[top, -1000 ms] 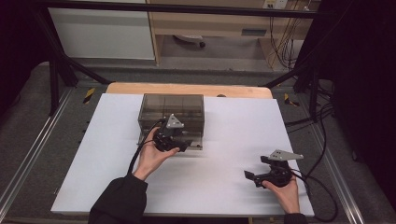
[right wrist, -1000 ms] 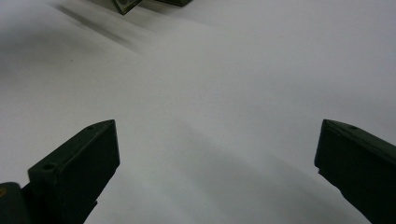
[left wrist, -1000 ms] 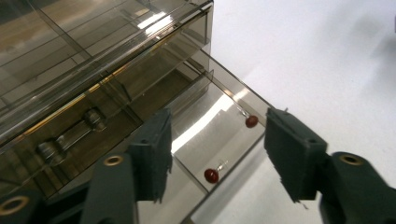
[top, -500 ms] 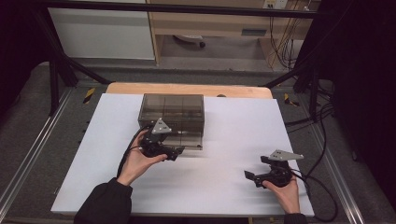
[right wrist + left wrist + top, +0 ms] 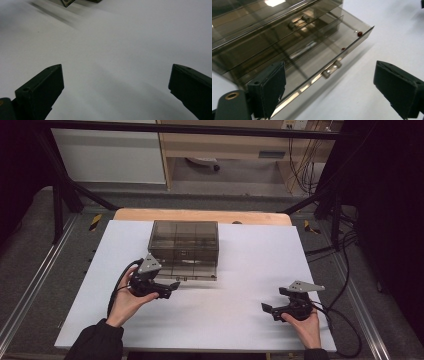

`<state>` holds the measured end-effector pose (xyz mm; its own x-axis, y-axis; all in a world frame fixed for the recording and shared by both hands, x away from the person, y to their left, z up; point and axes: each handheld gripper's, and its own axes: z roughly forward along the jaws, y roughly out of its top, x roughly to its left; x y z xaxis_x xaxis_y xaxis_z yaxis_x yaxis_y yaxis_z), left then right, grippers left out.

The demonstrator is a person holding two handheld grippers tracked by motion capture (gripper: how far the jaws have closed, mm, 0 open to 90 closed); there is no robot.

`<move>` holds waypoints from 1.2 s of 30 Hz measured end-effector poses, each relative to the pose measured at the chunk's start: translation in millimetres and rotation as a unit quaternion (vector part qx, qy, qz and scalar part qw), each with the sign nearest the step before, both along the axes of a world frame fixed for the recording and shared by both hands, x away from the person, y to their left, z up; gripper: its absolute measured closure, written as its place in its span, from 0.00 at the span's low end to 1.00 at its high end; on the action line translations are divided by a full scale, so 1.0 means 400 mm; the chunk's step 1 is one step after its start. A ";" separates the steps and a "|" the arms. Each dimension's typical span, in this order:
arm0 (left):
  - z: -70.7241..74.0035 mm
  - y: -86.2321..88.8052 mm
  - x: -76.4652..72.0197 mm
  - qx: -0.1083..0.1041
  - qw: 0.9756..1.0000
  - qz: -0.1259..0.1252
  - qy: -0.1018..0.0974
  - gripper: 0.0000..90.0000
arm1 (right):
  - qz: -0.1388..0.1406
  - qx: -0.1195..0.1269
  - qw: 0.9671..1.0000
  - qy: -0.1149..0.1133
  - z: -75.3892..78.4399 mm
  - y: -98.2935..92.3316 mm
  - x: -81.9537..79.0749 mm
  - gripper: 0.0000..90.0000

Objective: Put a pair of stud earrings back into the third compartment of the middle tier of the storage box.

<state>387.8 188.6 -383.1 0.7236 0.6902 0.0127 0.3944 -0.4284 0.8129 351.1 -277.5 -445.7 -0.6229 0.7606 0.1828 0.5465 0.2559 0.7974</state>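
1. High view: a white table (image 5: 240,270) fills the middle, with a smoky, see-through plastic drawer box (image 5: 184,249) standing toward its far side, left of centre. Its lowest drawer (image 5: 187,272) is pulled partly out toward the person. The left gripper (image 5: 172,285), held in the person's left hand (image 5: 127,300), sits just in front of the drawer's left corner, apart from it; its jaws have just been opening, with nothing between them. The right gripper (image 5: 265,308), in the right hand (image 5: 305,325), rests near the table's near right corner, well apart from the box.

2. Left gripper view: the two black jaws are spread wide, gripping nothing. Between and beyond them lies the open drawer (image 5: 317,57), with its small handle (image 5: 332,68) on the front wall (pale and cylindrical). Two small dark red beads (image 5: 360,33) lie inside, near the drawer's front edge.

3. Right gripper view: the jaws stand wide apart over bare white table (image 5: 112,50), holding nothing. A corner of the box (image 5: 66,2) peeks in at the top edge.
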 end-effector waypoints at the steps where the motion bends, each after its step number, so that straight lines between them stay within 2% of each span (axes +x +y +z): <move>1: -0.005 0.008 0.003 -0.010 1.000 -0.017 -0.007 0.12 | 0.000 0.002 1.000 0.000 0.000 0.000 0.000 0.01; 2: -0.006 0.014 0.001 -0.009 1.000 -0.017 -0.009 0.12 | 0.001 0.001 1.000 -0.003 0.000 -0.001 0.001 0.01; 3: -0.008 0.025 -0.007 -0.002 1.000 -0.001 -0.004 0.12 | 0.000 0.001 1.000 -0.002 0.000 -0.001 0.001 0.01; 5: -0.012 0.040 -0.014 0.001 1.000 0.007 0.000 0.12 | 0.000 0.000 1.000 0.000 0.000 0.000 0.000 0.01; 8: -0.018 0.058 -0.022 -0.001 1.000 0.022 0.004 0.12 | 0.001 0.000 1.000 0.000 -0.001 0.000 0.001 0.01; 9: -0.019 0.068 -0.025 0.006 1.000 0.021 0.004 0.12 | 0.000 0.000 1.000 0.000 -0.001 0.000 0.001 0.01; 13: -0.027 0.086 -0.034 0.007 1.000 0.023 0.003 0.11 | 0.001 0.002 1.000 -0.002 0.000 -0.002 0.000 0.01; 17: -0.047 0.126 -0.049 -0.001 0.999 0.034 0.006 0.11 | 0.000 0.001 1.000 -0.003 -0.002 -0.003 0.000 0.01; 30: -0.099 0.207 -0.072 -0.017 0.998 0.063 0.016 0.11 | -0.001 0.003 1.000 0.002 -0.003 -0.002 -0.003 0.01; 36: -0.120 0.241 -0.077 -0.015 0.997 0.073 0.018 0.11 | 0.000 0.001 1.000 0.000 -0.005 -0.002 -0.002 0.01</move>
